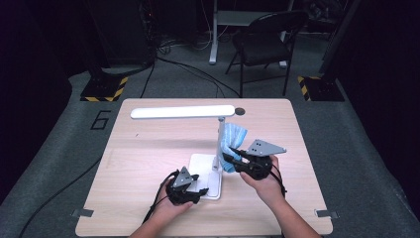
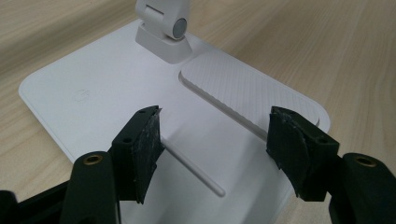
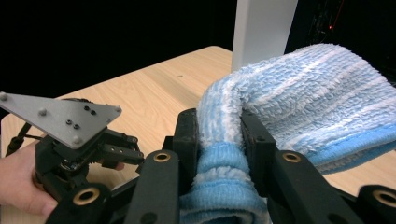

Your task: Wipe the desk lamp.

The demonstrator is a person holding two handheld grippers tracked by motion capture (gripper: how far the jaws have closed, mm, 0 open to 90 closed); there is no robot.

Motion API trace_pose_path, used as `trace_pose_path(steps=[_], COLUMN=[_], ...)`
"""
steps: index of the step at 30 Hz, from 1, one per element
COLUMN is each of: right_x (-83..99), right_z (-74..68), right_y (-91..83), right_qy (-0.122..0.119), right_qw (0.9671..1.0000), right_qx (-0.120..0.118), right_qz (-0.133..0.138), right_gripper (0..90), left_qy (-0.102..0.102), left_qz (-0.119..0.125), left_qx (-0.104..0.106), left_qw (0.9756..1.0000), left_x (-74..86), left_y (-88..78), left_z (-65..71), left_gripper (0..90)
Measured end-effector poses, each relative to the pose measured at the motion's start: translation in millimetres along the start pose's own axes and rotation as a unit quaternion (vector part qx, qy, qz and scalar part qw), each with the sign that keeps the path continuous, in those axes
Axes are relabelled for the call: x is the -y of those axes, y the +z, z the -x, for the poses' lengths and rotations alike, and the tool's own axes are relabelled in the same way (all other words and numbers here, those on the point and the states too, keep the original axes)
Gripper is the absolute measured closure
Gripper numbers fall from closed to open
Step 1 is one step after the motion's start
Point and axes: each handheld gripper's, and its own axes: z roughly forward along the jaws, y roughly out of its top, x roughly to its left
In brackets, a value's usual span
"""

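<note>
A white desk lamp stands mid-table, with a flat base [image 1: 204,166], an upright pole [image 1: 221,141] and a long head [image 1: 183,112]. My right gripper [image 1: 232,158] is shut on a folded blue striped cloth [image 1: 233,139], which rests against the pole just above the base. In the right gripper view the cloth [image 3: 317,93] bulges between the jaws of that gripper [image 3: 219,135], with the pole [image 3: 264,32] behind it. My left gripper [image 1: 202,190] hovers over the base's front edge. Its jaws [image 2: 215,140] stand open and hold nothing above the base [image 2: 93,93], near a ribbed pad [image 2: 243,88].
The lamp's hinge [image 2: 163,28] sits at the base's far side. The wooden table [image 1: 138,153] has a dark round grommet [image 1: 239,111] at its far edge. A black folding chair [image 1: 267,34] stands on the floor beyond the table. Cables trail off the table's near left.
</note>
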Motion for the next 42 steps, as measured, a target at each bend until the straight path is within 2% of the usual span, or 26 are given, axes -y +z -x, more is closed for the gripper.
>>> trace_pose_path(steps=[10,16,23,26,27,32,35,37,42], right_x=[14.6,21.3,34.5,46.0,49.1,62.1,66.4,74.3,90.4], right_z=[1.1,2.4,3.9,4.4,5.6,14.0,17.8,19.5,15.4], right_y=[7.8,12.0,18.3,22.2,22.8,24.9,25.2,25.5,31.3], right_qy=[0.012,0.009,0.015,0.022,0.018,0.039,0.036,0.040,0.048], right_qw=[0.9998,0.9997,0.9990,0.9983,0.9981,0.9958,0.9953,0.9936,0.9909], right_qx=[0.001,0.003,0.007,0.017,0.024,0.044,0.052,0.069,0.074], right_qz=[-0.019,-0.023,-0.041,-0.052,-0.054,-0.071,-0.074,-0.079,-0.102], right_gripper=[71.4,71.3,71.1,70.9,70.9,70.8,70.8,70.8,70.5], left_qy=[0.000,0.003,0.003,0.002,0.002,0.003,0.003,0.003,0.002], left_qz=[0.000,-0.001,-0.001,-0.001,-0.001,-0.002,-0.001,-0.001,-0.001], left_qx=[0.000,0.002,0.001,0.000,0.000,0.000,0.000,0.000,-0.001], left_qw=[1.0000,1.0000,1.0000,1.0000,1.0000,1.0000,1.0000,1.0000,1.0000], left_x=[0.0,-0.2,-0.3,-0.3,-0.3,-0.3,-0.3,-0.3,-0.3], left_y=[0.1,0.4,0.5,0.5,0.5,0.5,0.5,0.5,0.5], left_z=[0.4,1.1,1.6,1.8,1.8,1.8,1.8,1.8,1.8], left_gripper=[34.0,32.3,32.1,32.2,32.2,32.2,32.2,32.2,32.2])
